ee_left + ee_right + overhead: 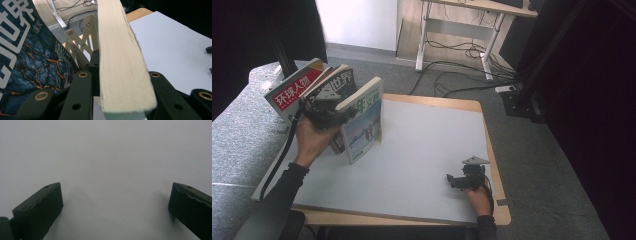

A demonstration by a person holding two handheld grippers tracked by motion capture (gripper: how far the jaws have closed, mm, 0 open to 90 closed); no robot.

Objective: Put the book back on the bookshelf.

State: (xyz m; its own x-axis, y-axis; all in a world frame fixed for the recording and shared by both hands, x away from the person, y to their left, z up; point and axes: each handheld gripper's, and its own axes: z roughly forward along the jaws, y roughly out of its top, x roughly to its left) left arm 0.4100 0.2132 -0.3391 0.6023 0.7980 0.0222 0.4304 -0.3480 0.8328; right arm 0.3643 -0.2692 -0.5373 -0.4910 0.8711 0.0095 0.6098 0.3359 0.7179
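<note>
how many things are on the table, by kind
books: 3 (red-cover book, dark-cover book, light-cover book)
bookend: 1 (cream metal bookend)
grippers: 2 (left gripper with its jaws on the light-cover book, right gripper with jaws open over the mat)
total: 6

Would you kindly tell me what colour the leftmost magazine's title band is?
Red with white characters, on the leftmost magazine; clearest in the high view.
</note>
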